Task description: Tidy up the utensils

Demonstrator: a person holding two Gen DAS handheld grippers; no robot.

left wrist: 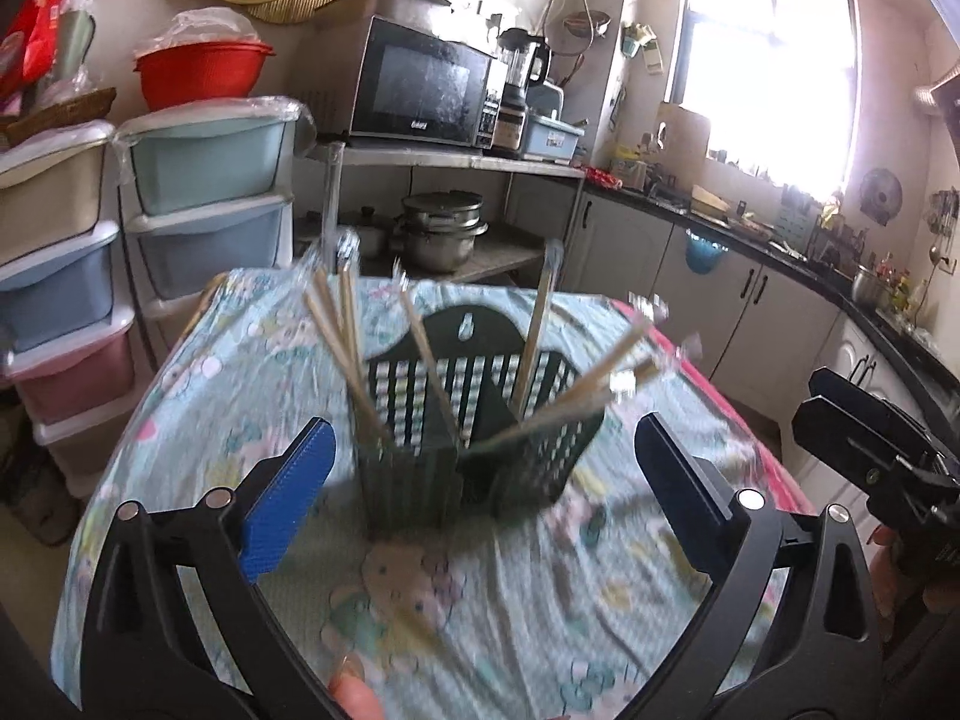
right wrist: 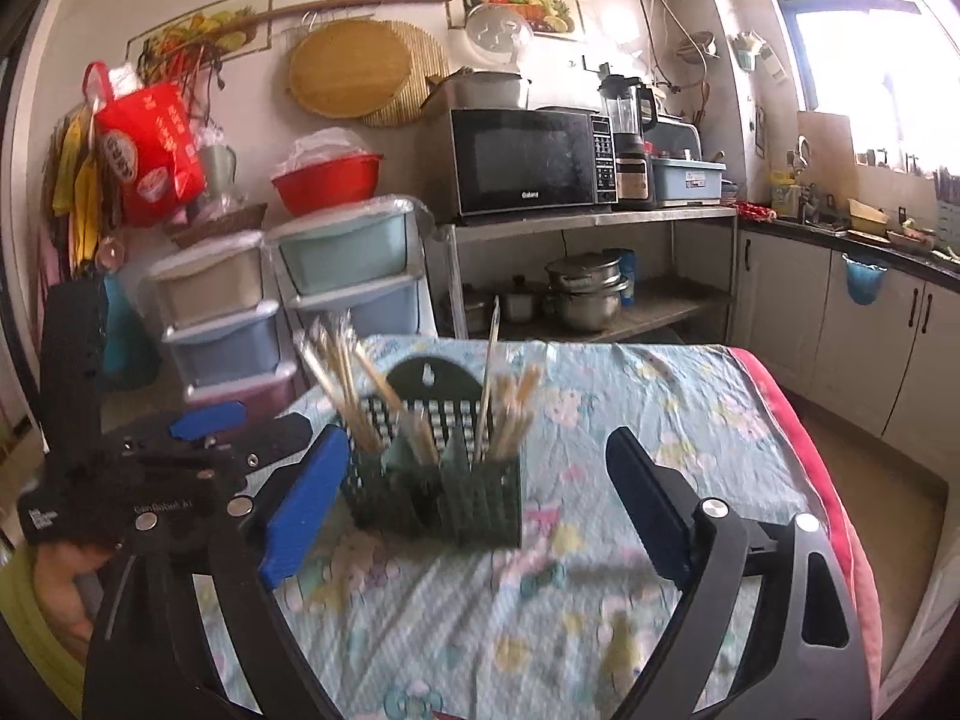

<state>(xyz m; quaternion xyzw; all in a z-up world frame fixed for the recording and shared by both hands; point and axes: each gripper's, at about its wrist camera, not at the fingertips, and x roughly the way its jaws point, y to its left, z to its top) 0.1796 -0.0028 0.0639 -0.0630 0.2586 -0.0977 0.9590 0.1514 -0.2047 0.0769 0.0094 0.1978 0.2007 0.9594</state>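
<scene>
Green holder already has the chopsticks in it, and the left gripper and right gripper both gape wide and empty, so back away slowly without bumping it

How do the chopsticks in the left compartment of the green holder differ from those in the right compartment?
In the right wrist view, the wooden chopsticks in the left compartment of the dark green slotted plastic holder form a fuller bunch fanning leftward. The wooden chopsticks in the right compartment are fewer and lean rightward; one stands nearly upright. Both sets stand loose, tips up, on the floral tablecloth.
</scene>
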